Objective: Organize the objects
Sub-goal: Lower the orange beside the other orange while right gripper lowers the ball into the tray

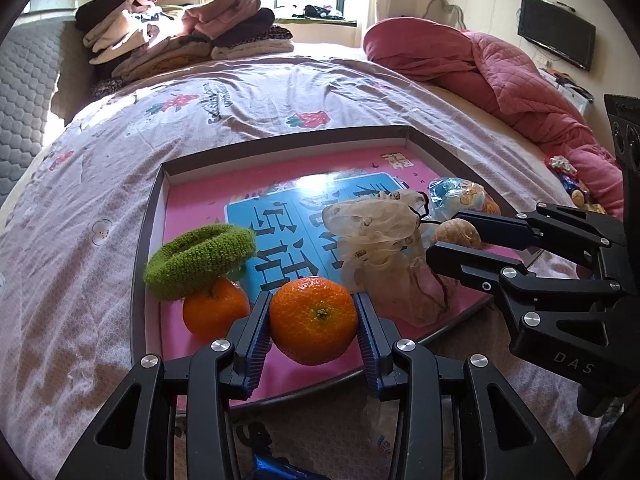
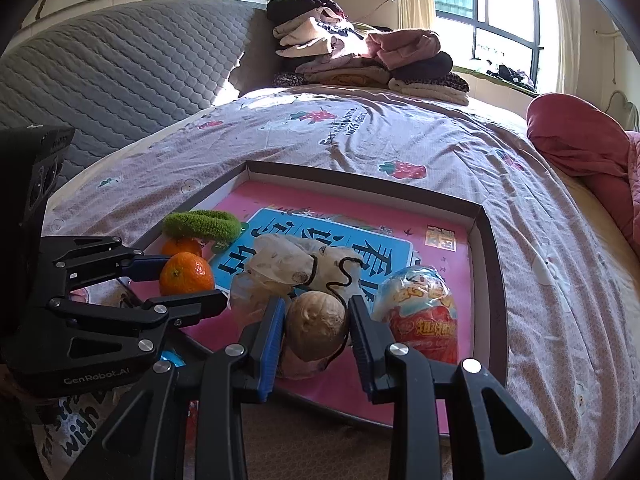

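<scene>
the left gripper (image 1: 314,320) is clamped on a tangerine (image 1: 314,320), both ribbed pads pressed into its flanks, low over the 6 o'clock edge of the shallow tray (image 1: 288,136) that sits on the bedspread (image 1: 100,184). the right gripper (image 2: 316,326) grasps a walnut (image 2: 316,326) the same way, at about 5 o'clock of the tray as the left wrist view sees it, just in front of a gauzy drawstring pouch (image 1: 376,220).

already in the tray: a second tangerine (image 1: 214,312) at 7 o'clock with a green knitted scrunchie (image 1: 200,256) draped on top of it, and a wrapped snack packet (image 2: 420,312) at 3 o'clock of the walnut in the right wrist view.

judging by this, the step in hand is placing both round things inside the tray. to do it well:
- lower each until it touches the pink floor before letting go; both will likely roll if dropped.
- set the held tangerine just beside the other one, toward 9 o'clock, so like sits with like and the pair blocks each other's roll.
- keep the walnut off the pouch's black cord, which loops close around it and could snag a finger.
- open the jaws slowly and lift straight away, so the pads don't flick the fruit.
</scene>
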